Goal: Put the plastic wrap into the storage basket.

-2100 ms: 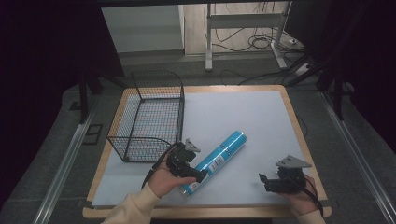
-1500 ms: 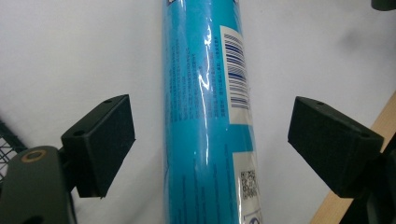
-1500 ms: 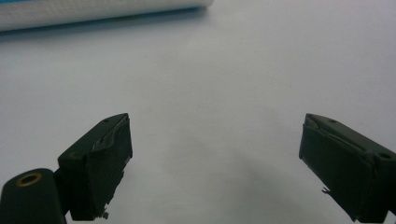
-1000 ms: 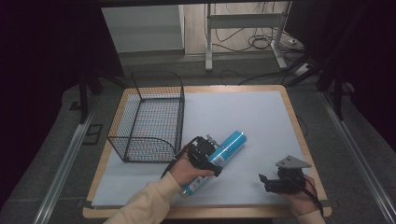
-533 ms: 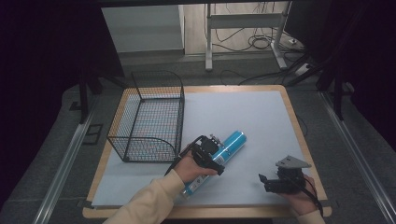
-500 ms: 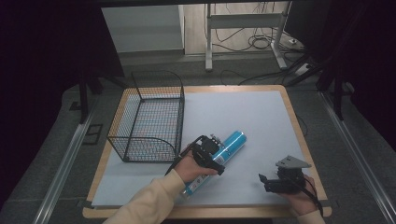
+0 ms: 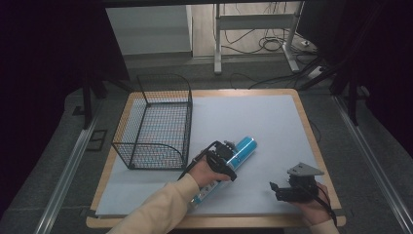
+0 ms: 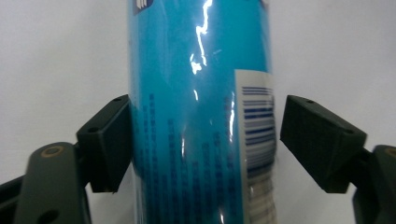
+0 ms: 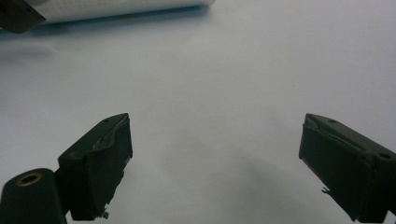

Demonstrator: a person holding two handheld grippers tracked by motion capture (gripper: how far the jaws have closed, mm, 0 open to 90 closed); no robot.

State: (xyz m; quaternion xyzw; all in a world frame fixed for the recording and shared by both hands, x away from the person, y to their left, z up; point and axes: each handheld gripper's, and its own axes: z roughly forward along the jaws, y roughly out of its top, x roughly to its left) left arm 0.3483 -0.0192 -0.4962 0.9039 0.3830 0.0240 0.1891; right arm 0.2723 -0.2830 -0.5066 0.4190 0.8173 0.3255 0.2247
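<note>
One blue tube (image 8: 201, 116), glossy, with small print and a barcode label, lies on the white sheet (image 7: 272, 126) between the jaws of the left gripper (image 7: 225, 158), which have just been closing: one pad touches its side, the other stands just clear. A wire basket (image 7: 156, 122) sits left of that gripper, near it. Right of the tube, open sheet runs to the right gripper (image 7: 282, 189), whose jaws stand wide apart and empty near the table's front edge.

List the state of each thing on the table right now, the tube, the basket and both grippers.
Tube: lying on its side on the table, between the left gripper's jaws.
Basket: upright, nothing inside.
Left gripper: jaws have just been closing around the tube; one pad touches, the other shows a small gap.
Right gripper: open, holding nothing, low over the table.
</note>
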